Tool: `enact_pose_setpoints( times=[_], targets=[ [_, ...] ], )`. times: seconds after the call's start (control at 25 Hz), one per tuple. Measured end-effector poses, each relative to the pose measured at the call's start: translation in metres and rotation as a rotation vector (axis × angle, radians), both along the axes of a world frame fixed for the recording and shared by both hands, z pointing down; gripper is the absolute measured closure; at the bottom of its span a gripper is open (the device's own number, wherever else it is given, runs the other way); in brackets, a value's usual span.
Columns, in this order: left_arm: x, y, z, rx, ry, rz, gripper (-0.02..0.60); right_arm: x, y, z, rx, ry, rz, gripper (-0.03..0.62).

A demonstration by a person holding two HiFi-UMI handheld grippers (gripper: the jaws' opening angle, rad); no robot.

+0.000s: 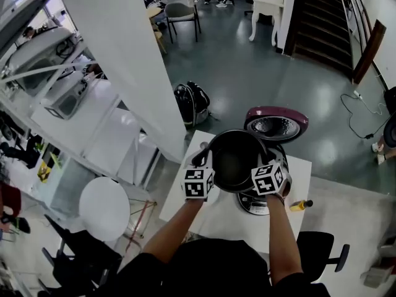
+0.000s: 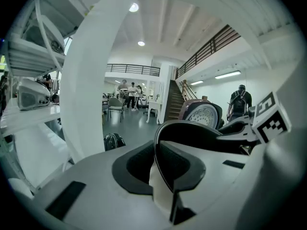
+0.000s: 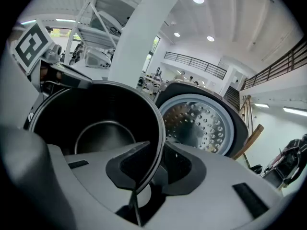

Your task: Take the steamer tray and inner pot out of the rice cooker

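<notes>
1. White table (image 1: pixel 299 169) carries one rice cooker (image 1: pixel 250 205); one inner pot (image 1: pixel 235 159) hangs just above it.
2. Left gripper (image 2: pixel 165 176) and right gripper (image 3: pixel 144 176) each clamp opposite sides of the pot rim; matched, level lifting should prevent tilt.
3. Count: two grippers, one open lid (image 1: pixel 276 124). No steamer tray is visible.

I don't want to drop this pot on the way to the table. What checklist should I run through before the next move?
1. Left gripper clamped on the rim of the dark round metal inner pot: ok.
2. Right gripper clamped on the rim's other side: ok.
3. Pot raised out of the round rice cooker body: ok.
4. Maroon hinged lid open, clear of the pot: ok.
5. Bare patch of white tabletop for setting down: ok.
6. Steamer tray's whereabouts: cannot tell; no view shows it.
</notes>
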State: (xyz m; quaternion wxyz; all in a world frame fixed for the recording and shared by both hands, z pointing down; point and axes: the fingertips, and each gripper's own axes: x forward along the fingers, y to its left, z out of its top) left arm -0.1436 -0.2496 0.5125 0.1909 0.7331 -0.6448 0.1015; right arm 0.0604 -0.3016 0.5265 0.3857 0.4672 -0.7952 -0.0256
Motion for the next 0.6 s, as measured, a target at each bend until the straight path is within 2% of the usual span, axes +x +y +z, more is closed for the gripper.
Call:
enact_pose_setpoints(
  times=[0.4,0.6],
  targets=[
    [-0.104,0.035,0.016,-0.028,0.011,-0.097,0.545,-0.110,0.018,0.015,-0.020,-0.003,-0.101,0.513],
    [-0.142,0.051,0.035,-0.054,0.002,-0.117,0.545,-0.149,0.030,0.035,-0.057,0.031,-0.139,0.510]
  ],
)
